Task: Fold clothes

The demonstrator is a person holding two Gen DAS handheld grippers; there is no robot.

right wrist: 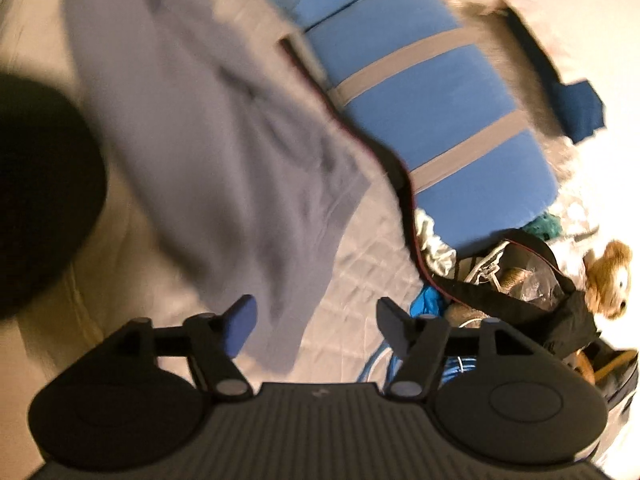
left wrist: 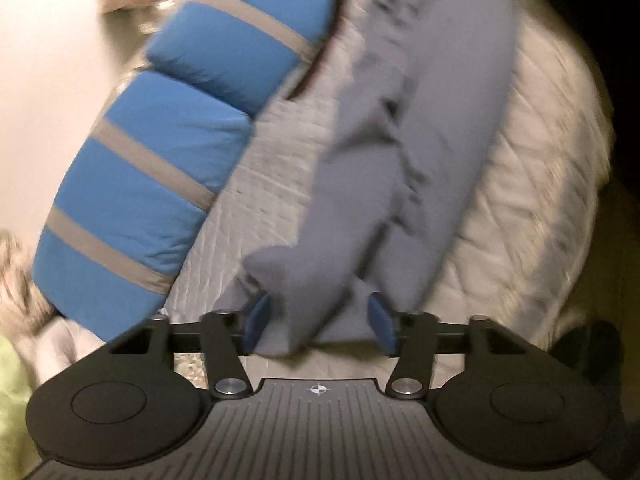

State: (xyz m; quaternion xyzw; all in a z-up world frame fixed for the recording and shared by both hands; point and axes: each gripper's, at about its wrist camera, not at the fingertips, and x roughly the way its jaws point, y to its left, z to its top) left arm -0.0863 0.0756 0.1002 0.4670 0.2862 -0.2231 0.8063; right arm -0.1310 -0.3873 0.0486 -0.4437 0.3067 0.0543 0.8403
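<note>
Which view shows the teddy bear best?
The right wrist view. There the teddy bear lies at the right edge beside a black bag, and its brown head is clear. The left wrist view shows no recognisable bear, only the grey garment, the striped blue pillows and blurred brown fuzz at its left edge.

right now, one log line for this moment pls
left gripper: jaws open, grey garment between | right gripper: jaws open, garment edge between | on quilted bed cover
</note>
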